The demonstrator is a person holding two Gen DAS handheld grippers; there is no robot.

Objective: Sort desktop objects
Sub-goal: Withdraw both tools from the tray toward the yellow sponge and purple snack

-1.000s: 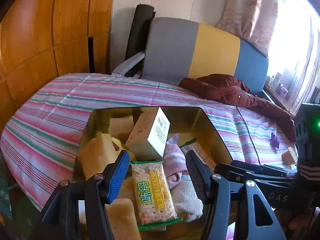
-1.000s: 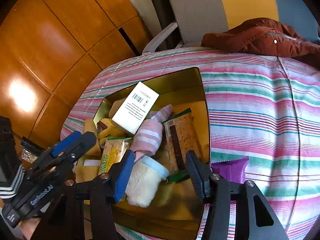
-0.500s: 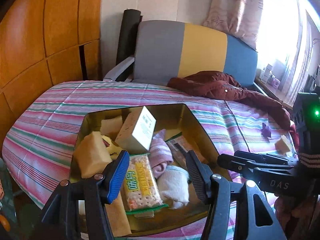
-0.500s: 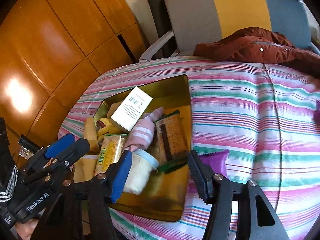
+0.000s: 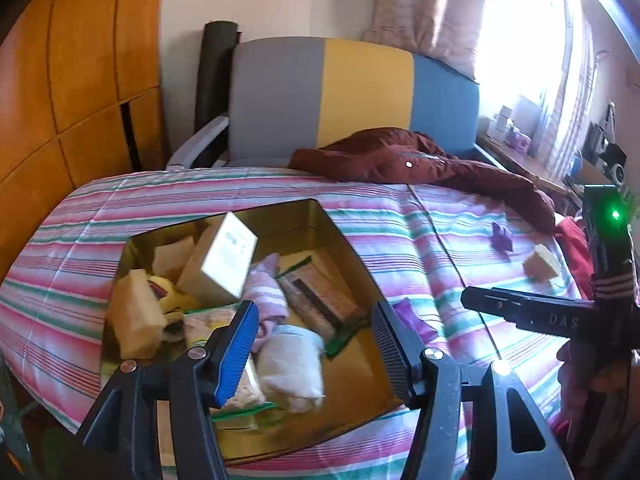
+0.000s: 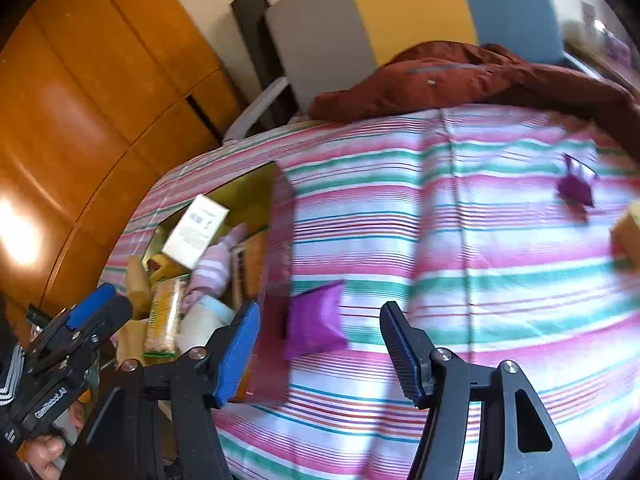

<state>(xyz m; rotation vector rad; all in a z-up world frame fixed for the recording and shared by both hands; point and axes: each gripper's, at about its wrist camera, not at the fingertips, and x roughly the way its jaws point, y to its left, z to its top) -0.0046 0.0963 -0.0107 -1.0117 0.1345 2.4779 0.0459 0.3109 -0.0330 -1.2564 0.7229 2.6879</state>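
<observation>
My right gripper (image 6: 320,344), jaws opening and empty, goes for purple packet (image 6: 314,322) at 12 o'clock; left gripper (image 5: 314,344) open, empty.

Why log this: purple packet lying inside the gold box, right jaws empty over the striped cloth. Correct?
Not quite. The purple packet lies on the striped cloth just outside the gold box, beside its wall, as the right wrist view shows. The right gripper is empty, jaws opening.
</observation>
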